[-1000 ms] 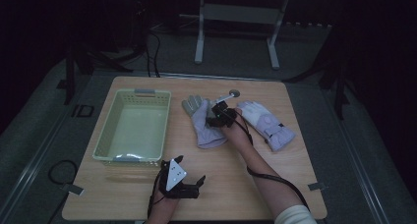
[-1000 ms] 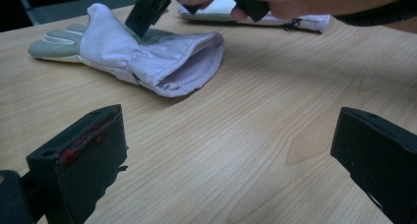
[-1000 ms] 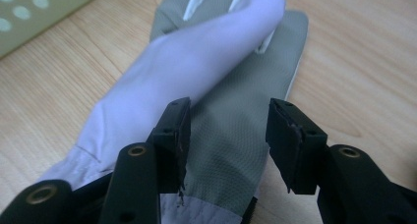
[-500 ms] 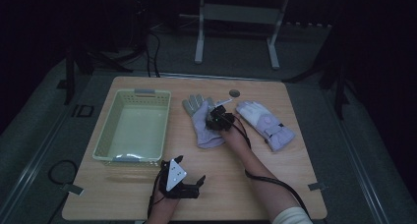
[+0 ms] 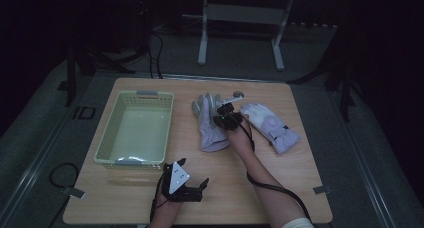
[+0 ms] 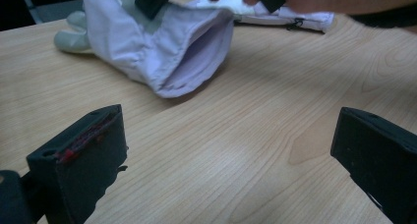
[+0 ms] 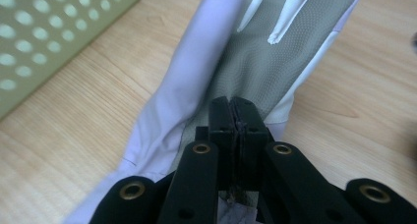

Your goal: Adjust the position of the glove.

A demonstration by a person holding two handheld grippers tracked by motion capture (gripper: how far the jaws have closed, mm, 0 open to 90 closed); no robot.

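A: Containers first. 1 pale green basket (image 5: 135,128) with perforated walls and grey end handles sits on the left half of the table (image 5: 280,188). Nothing visible inside it.

B: Surface and room?

A: Light wood-grain tabletop, rounded corners. Dim room, dark floor, a metal stand frame (image 5: 240,23) behind the table. A small round grey object (image 5: 238,94) lies near the far edge; cannot tell what it is.

B: Materials?

A: 2 soft fabric gloves, pale lilac. The left glove (image 5: 210,123) lies just right of the basket, fingers pointing away, grey dotted grip fabric on its palm, cuff gaping open in the left gripper view. The other glove (image 5: 272,128) lies farther right, apart from it.

B: Jaws?

A: Right gripper (image 5: 226,111): jaws have just been closing and now meet, pinching a fold of the left glove's fabric (image 7: 255,62). Left gripper (image 5: 192,185): near the front edge, jaws wide apart, only bare wood between them.
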